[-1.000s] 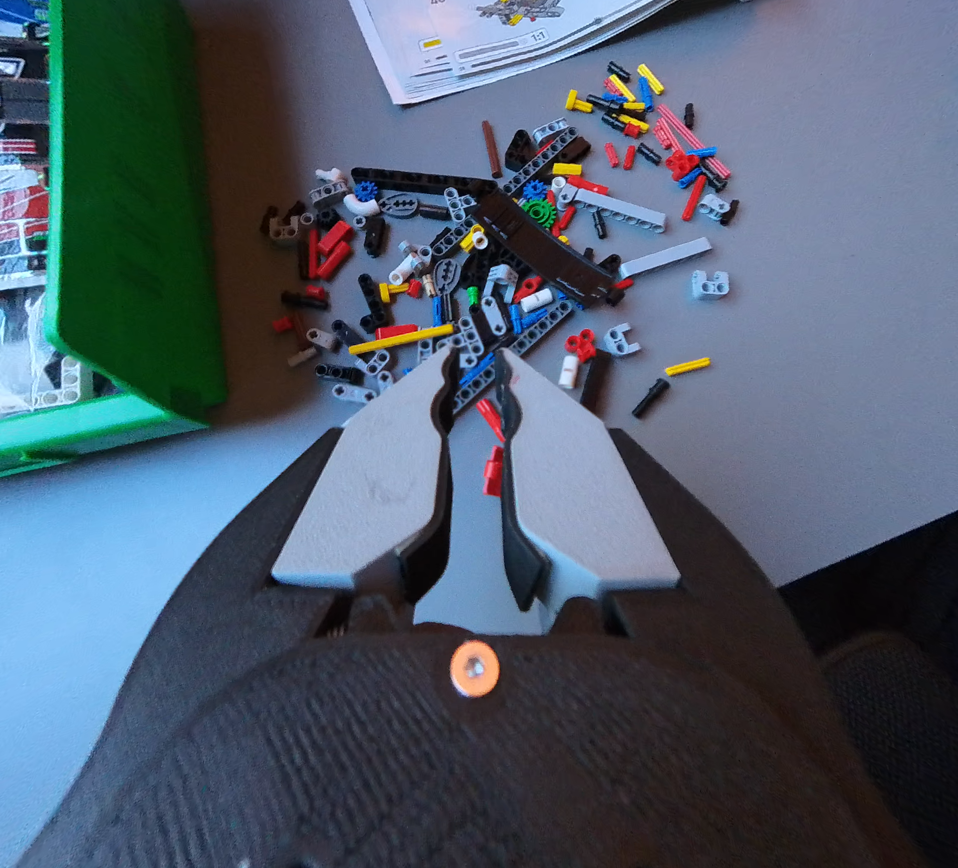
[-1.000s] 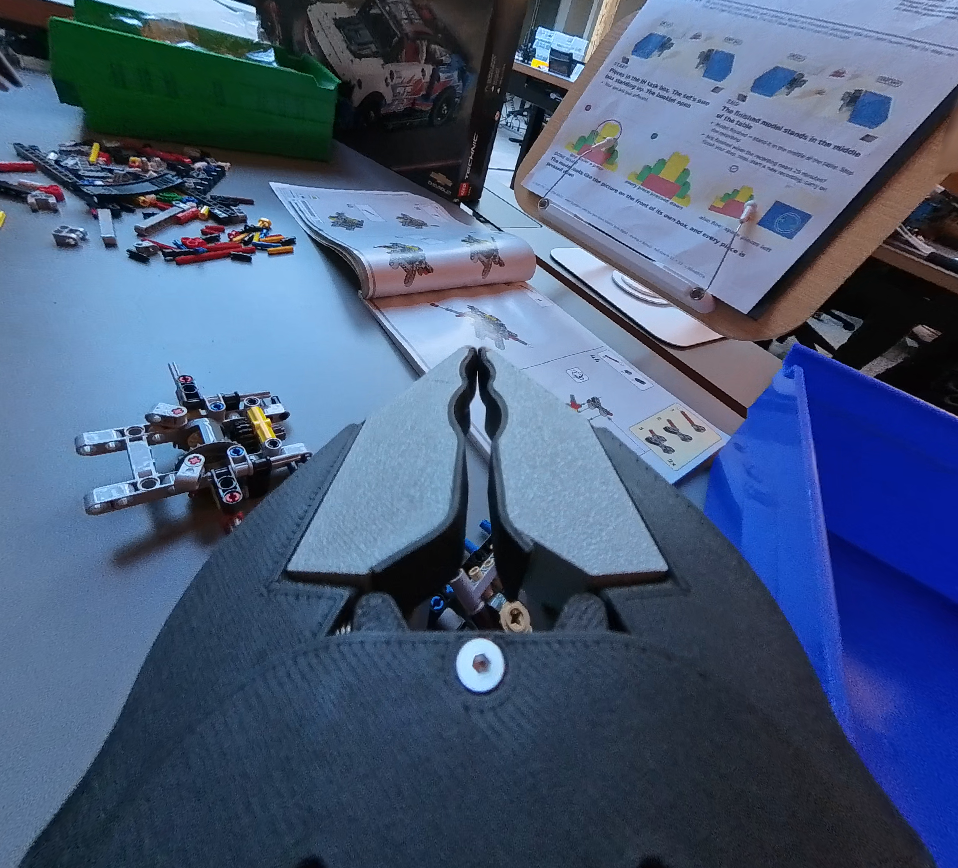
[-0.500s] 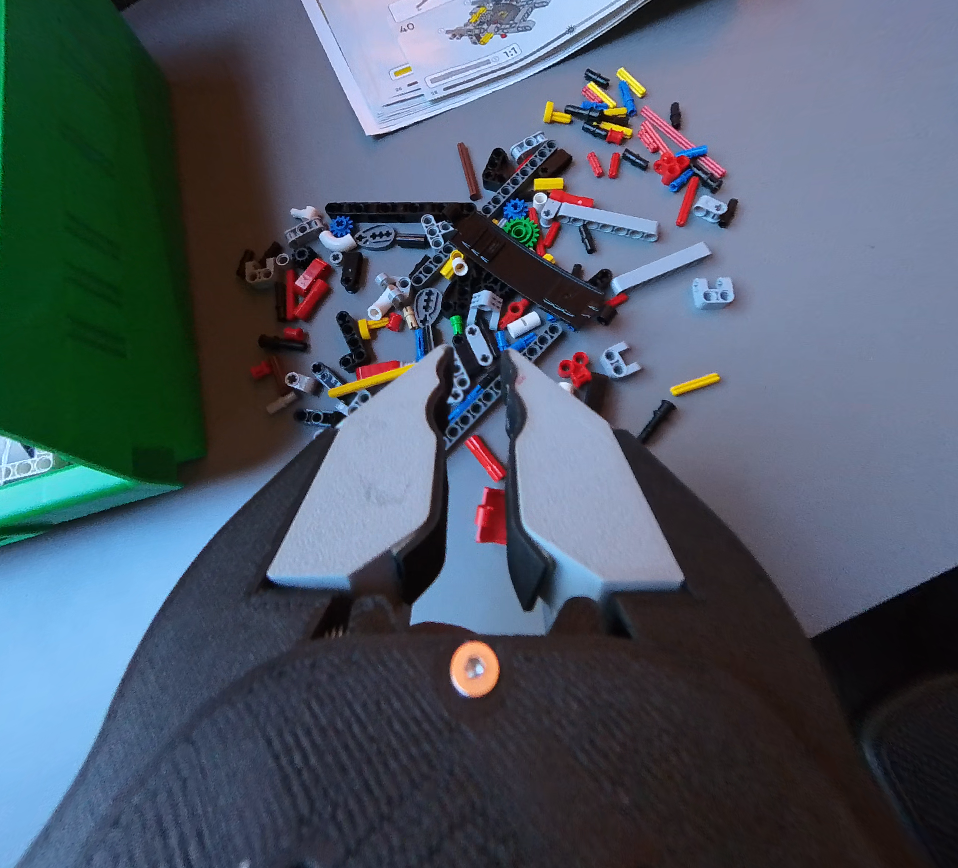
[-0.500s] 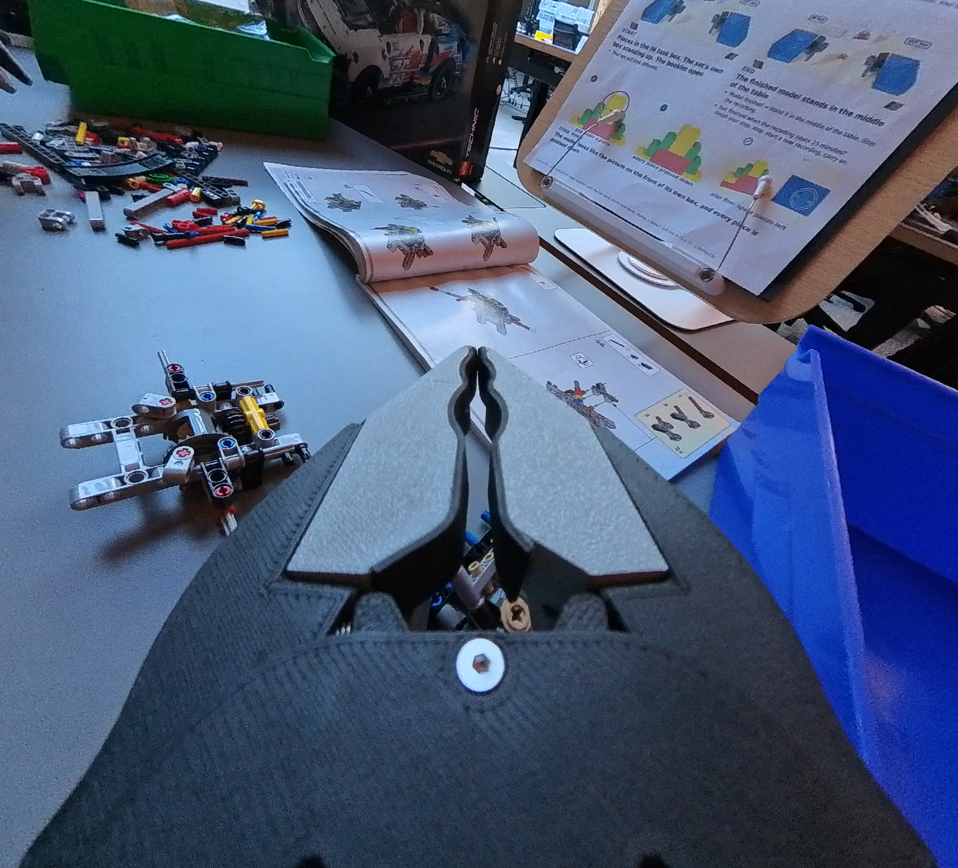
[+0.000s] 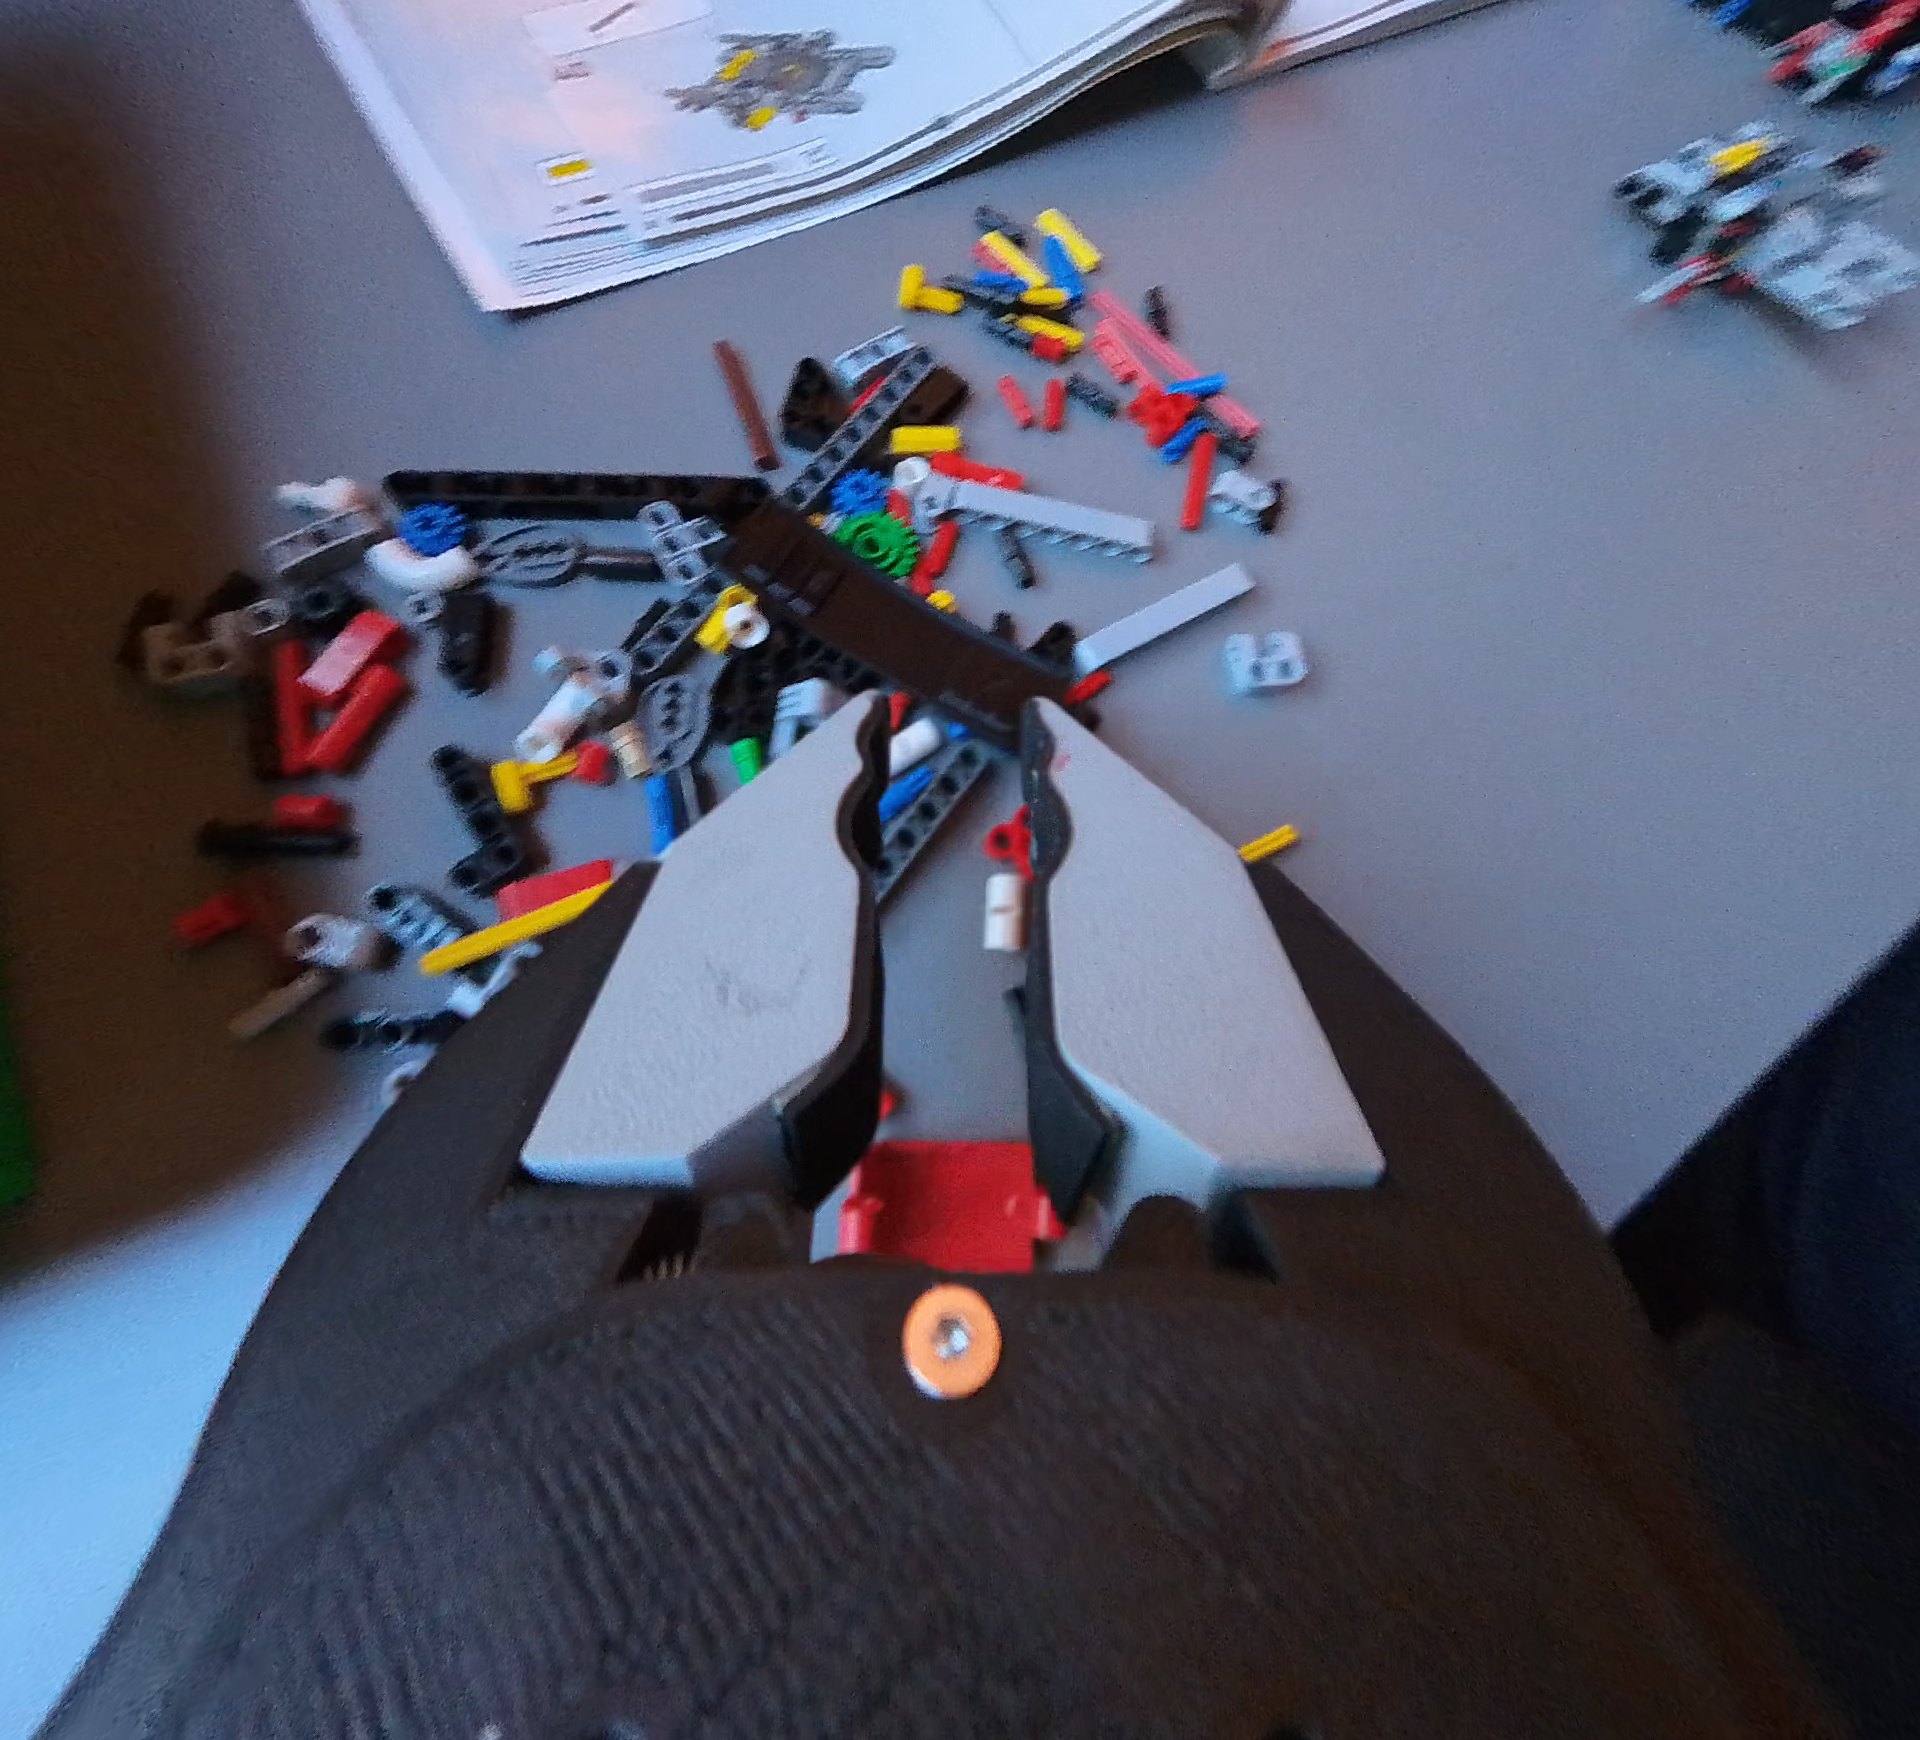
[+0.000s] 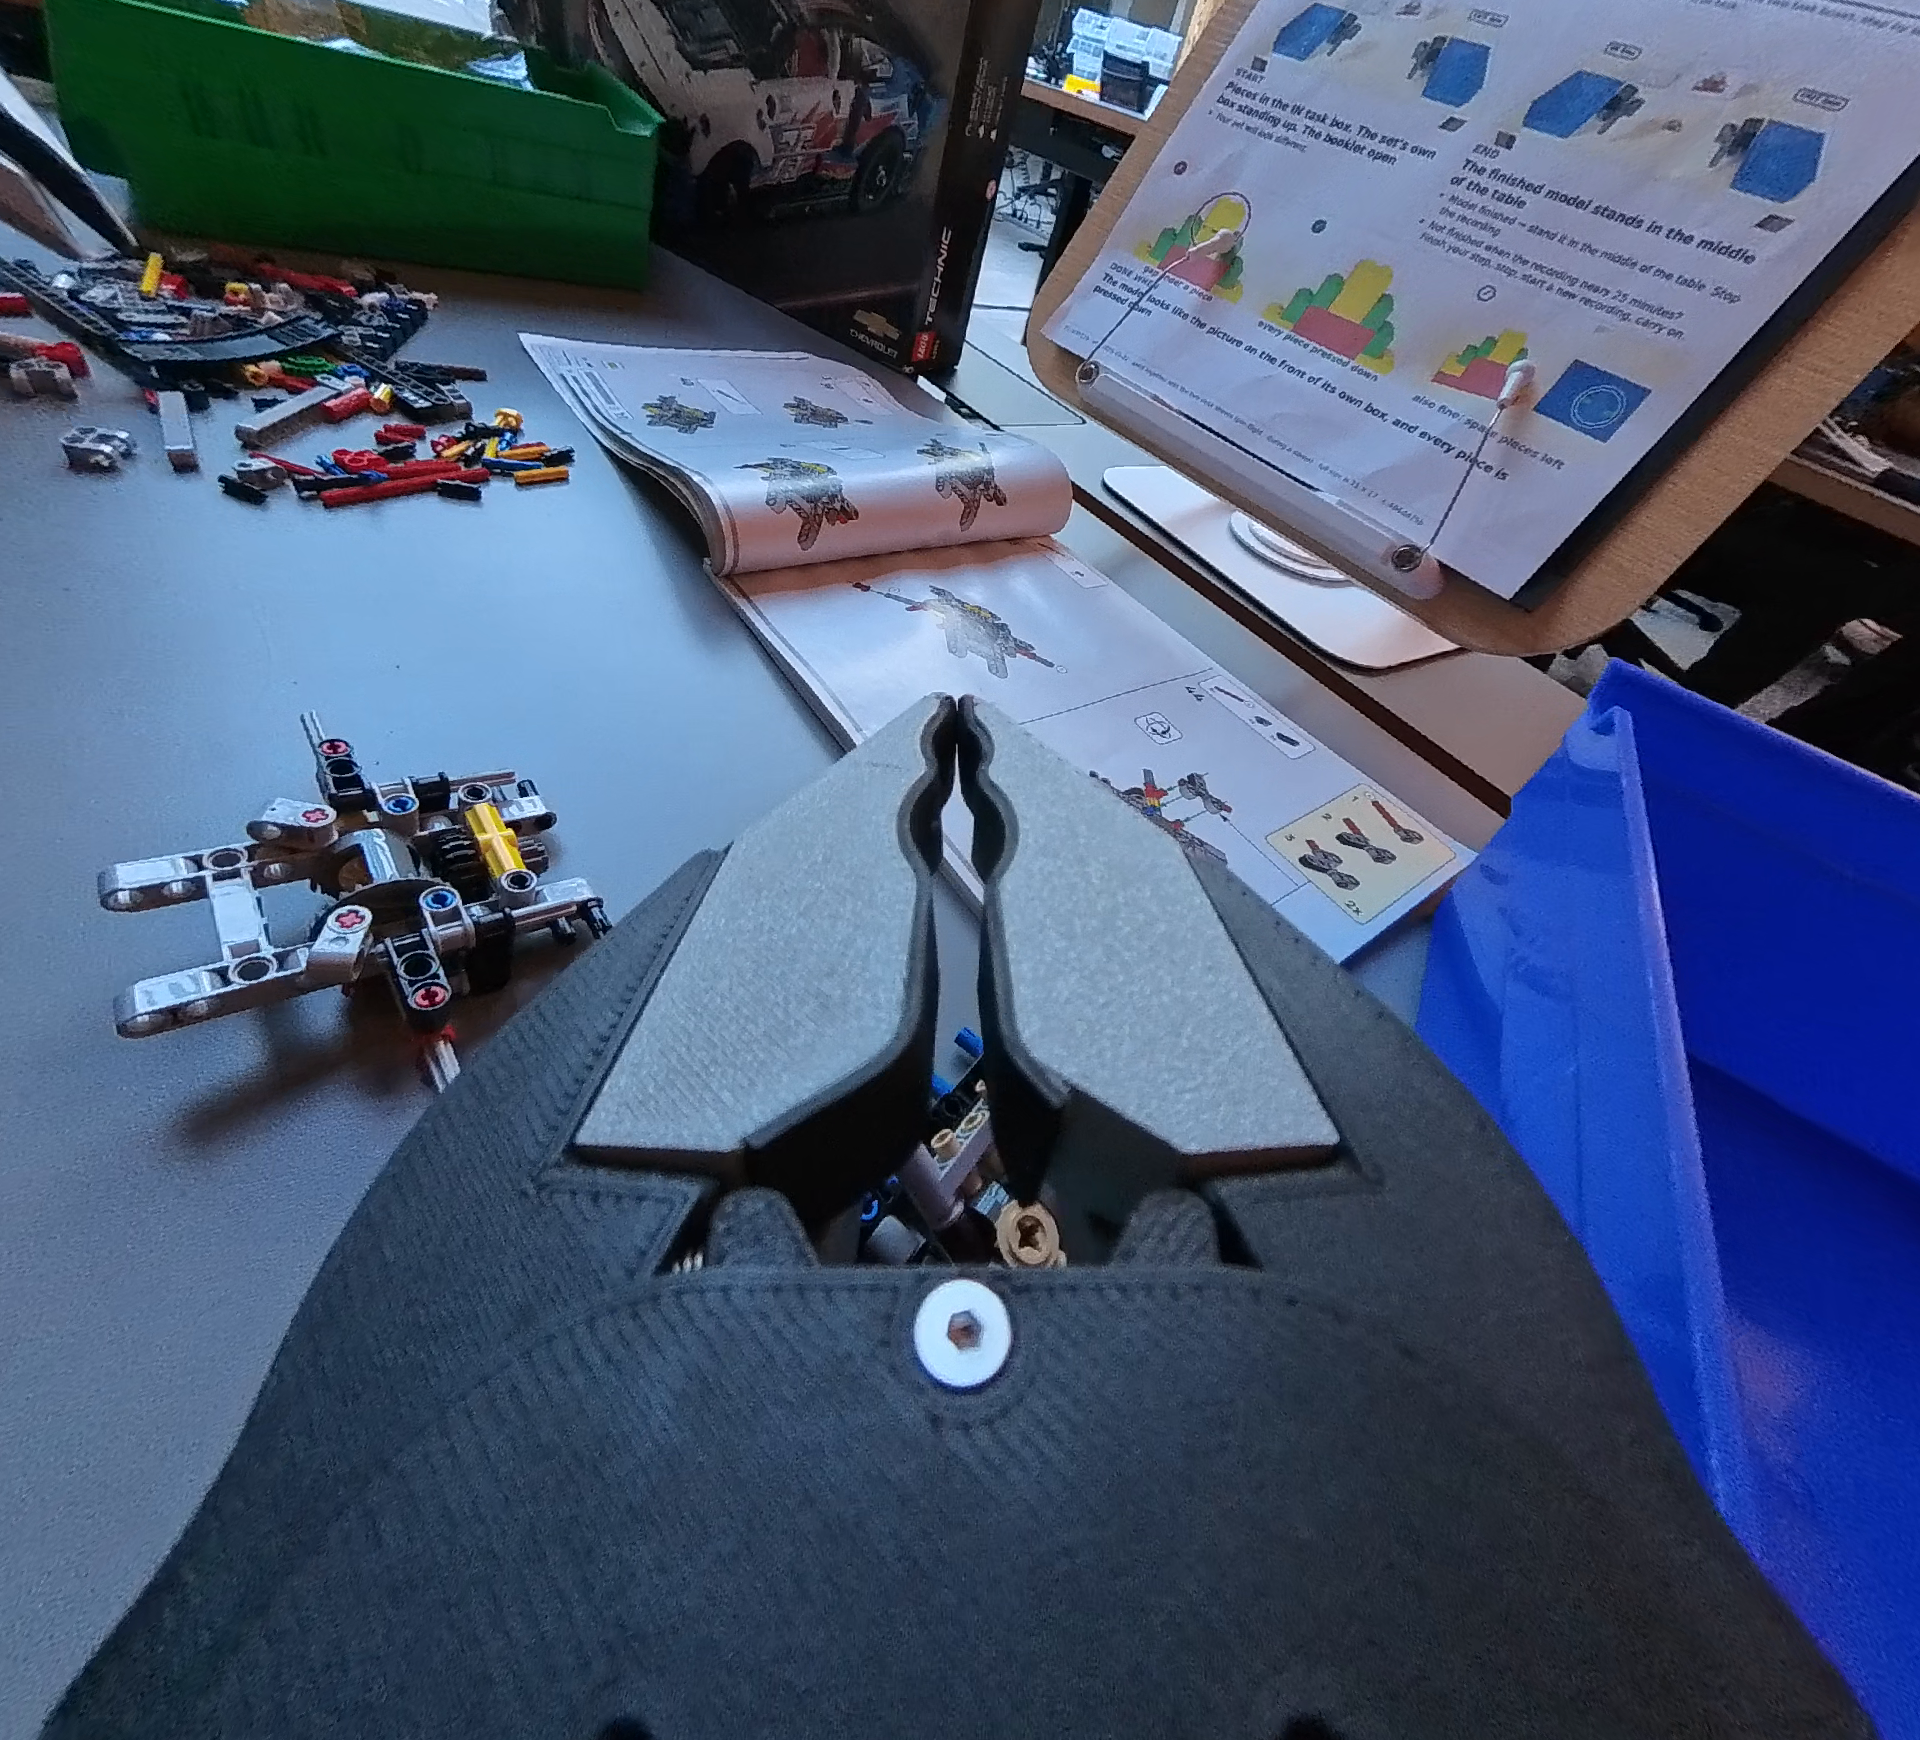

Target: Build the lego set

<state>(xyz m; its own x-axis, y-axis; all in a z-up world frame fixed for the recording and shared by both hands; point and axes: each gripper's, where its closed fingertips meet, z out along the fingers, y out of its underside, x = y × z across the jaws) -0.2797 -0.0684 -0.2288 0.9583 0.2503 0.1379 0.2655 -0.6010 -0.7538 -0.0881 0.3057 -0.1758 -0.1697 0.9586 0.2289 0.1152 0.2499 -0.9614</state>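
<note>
My left gripper [image 5: 954, 719] is open and hovers low over a pile of small building pieces [image 5: 727, 610] on the grey table. A dark grey perforated beam [image 5: 930, 807], a small red connector [image 5: 1008, 843] and a white pin [image 5: 1003, 911] lie on the table between its fingers, untouched. A red piece [image 5: 940, 1207] lies under the jaw base. A long black curved panel [image 5: 883, 620] lies just past the fingertips. My right gripper [image 6: 956, 703] is shut with its tips together and nothing between them, above the open instruction booklet [image 6: 883, 485]. Some built pieces [image 6: 966, 1171] show below its jaw base.
A small grey and black assembly [image 6: 353, 890] lies left of the right gripper and shows in the left wrist view [image 5: 1766, 225]. A green bin [image 6: 343, 132], a set box [image 6: 790, 59], a sheet stand [image 6: 1507, 184] and a blue bin [image 6: 1714, 1067] stand around. The booklet [image 5: 727, 28] lies beyond the pile. My hands' fingertips stand some 45 centimetres from each other.
My left gripper's jaws have opened wider while it moved forward over the pile and swung right; the green bin left its view. The right gripper stays shut and has shifted only slightly.
</note>
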